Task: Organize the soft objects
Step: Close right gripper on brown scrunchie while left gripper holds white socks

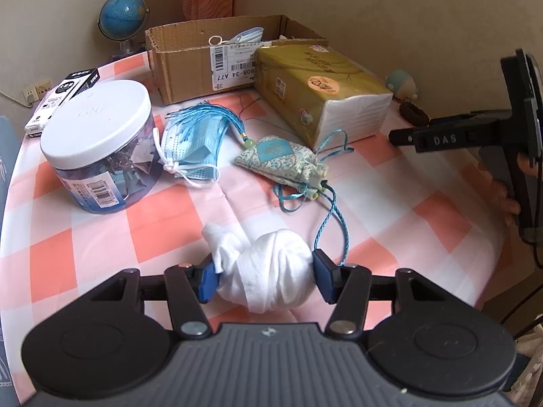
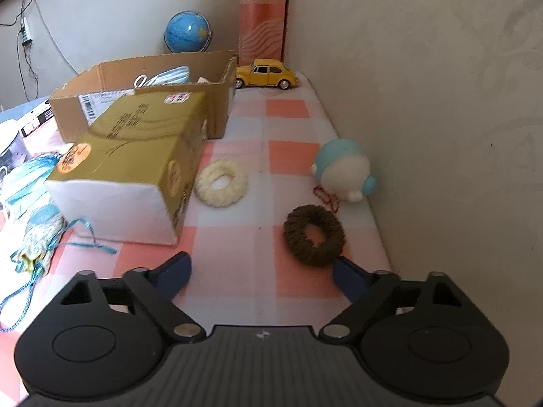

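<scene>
Pinching the white cloth bundle [image 1: 268,271] in my left gripper [image 1: 264,274], I see the cardboard box [image 1: 203,54] straight ahead at the table's far edge; my right gripper [image 2: 261,271] hangs spread.

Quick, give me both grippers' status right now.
Left gripper: shut on the white cloth bundle.
Right gripper: open, holding nothing; brown knitted ring lies just ahead.

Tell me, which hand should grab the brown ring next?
Right. The right gripper is open with nothing in it, and the brown ring lies just ahead of its fingers. The left gripper is busy squeezing the white cloth.
</scene>
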The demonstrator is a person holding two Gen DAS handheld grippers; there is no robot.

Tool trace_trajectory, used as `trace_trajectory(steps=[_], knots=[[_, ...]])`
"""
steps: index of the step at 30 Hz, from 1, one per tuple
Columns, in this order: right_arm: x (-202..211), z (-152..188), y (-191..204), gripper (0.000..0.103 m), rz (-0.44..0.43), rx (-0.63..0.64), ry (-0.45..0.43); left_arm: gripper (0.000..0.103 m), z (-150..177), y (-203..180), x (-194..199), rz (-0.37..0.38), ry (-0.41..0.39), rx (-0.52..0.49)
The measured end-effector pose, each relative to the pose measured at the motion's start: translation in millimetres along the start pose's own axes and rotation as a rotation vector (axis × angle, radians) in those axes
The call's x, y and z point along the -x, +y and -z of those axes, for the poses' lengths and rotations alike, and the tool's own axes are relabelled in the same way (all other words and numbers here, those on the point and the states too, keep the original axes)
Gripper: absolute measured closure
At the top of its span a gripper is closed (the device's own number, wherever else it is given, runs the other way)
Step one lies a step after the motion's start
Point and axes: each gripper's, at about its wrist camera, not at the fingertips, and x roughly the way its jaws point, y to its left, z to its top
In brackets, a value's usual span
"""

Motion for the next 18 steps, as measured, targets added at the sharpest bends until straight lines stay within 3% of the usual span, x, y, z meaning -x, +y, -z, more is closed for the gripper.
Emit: trace_trajectory(steps=[8,13,15,18], knots=[[-9.9,-10.8,-16.8,0.023,0.053,-0.045,-0.014,0.048,-1.9,1.7,-0.7,0.003,0.001,0.006],[-15.7,-19.5,-24.3,0.040,0.064,-0.092,-0.013,0.049,-4.2,0.9,-0.9,0.010,0.002,0.007],[-15.0,-21.0,-24.3,0.053,0.056,-0.092,-0.011,0.049,-5.5,-0.3,-1.1,0.013,0.003,0.004],[-13.9,-21.5,-21.5,0.059,0.072,-0.073,-0.004,0.050,-7.3,-1.6,-0.4,0.023,0.003,0.002]])
